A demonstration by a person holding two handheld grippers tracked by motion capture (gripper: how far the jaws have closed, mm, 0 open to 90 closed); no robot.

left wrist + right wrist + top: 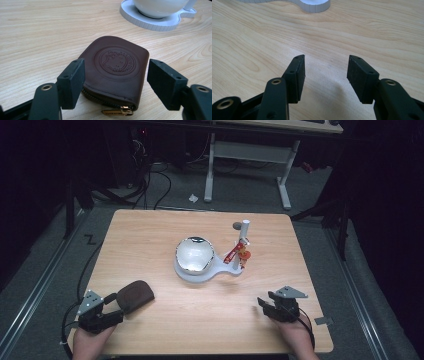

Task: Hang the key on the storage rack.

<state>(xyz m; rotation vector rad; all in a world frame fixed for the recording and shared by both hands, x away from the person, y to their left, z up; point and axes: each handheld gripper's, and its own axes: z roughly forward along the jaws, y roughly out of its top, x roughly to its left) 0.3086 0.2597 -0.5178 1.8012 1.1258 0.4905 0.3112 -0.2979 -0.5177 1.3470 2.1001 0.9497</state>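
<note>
A brown leather zip pouch (117, 62) with a round embossed stamp lies flat at the table's front left (136, 294). My left gripper (116, 82) has its jaws apart on either side of the pouch's near, zipper end, and the leather shows no squeeze. In the high view the left gripper (116, 307) sits just behind the pouch. My right gripper (325, 67) stands open low over bare wood, with nothing between its pads. It is at the front right (266, 302).
A white stand (220, 270) at the table's middle carries a shiny bowl (195, 254) and a white post (245, 232) with a red charm (237, 254) hanging on it. The stand's ribbed rim (150, 23) lies beyond the pouch. A desk frame (247, 155) stands behind the table.
</note>
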